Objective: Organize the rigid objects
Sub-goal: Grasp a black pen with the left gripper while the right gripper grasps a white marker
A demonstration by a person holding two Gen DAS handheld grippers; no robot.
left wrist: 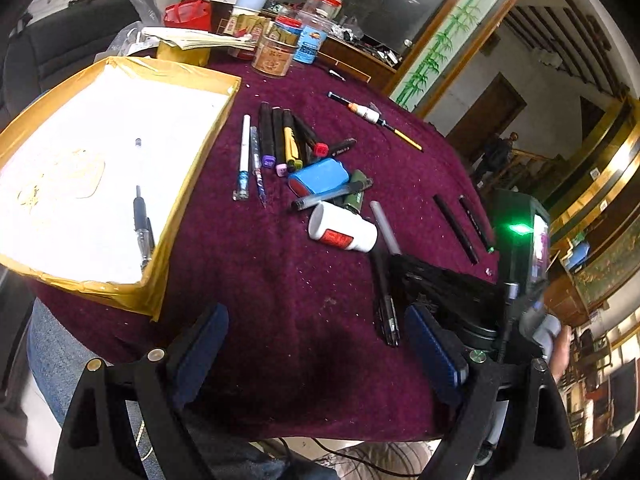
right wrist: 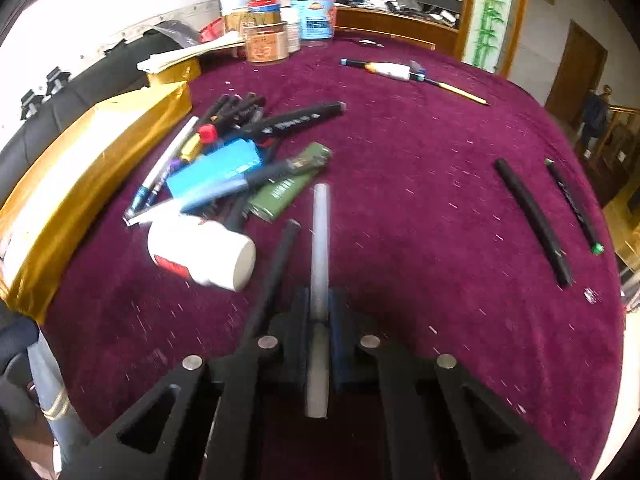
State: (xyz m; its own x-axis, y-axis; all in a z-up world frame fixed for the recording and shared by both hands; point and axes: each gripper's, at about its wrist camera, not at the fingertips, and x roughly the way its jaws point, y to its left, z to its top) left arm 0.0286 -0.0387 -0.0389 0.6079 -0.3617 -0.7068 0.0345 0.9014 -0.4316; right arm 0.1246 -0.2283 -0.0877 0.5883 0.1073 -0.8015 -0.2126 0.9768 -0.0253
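Observation:
My right gripper [right wrist: 319, 312] is shut on a grey translucent pen [right wrist: 321, 240], held just above the maroon cloth; the pen [left wrist: 385, 224] and that gripper [left wrist: 404, 268] also show in the left wrist view. A black pen [right wrist: 272, 276] lies just left of it. A white bottle [right wrist: 200, 252] lies on its side beside a pile of markers [left wrist: 284, 136], a blue block [left wrist: 318, 176] and a green lighter [right wrist: 288, 188]. My left gripper [left wrist: 316, 340] is open and empty over the near cloth. A gold box [left wrist: 200, 184] at left holds a pen [left wrist: 142, 216].
Two black pens [right wrist: 532, 220] lie at the right of the table. A white and orange pen [right wrist: 396, 70] lies at the back. Jars and tins [right wrist: 288, 20] crowd the far edge, with a stack of papers [left wrist: 200, 40] by the box. The table edge is near.

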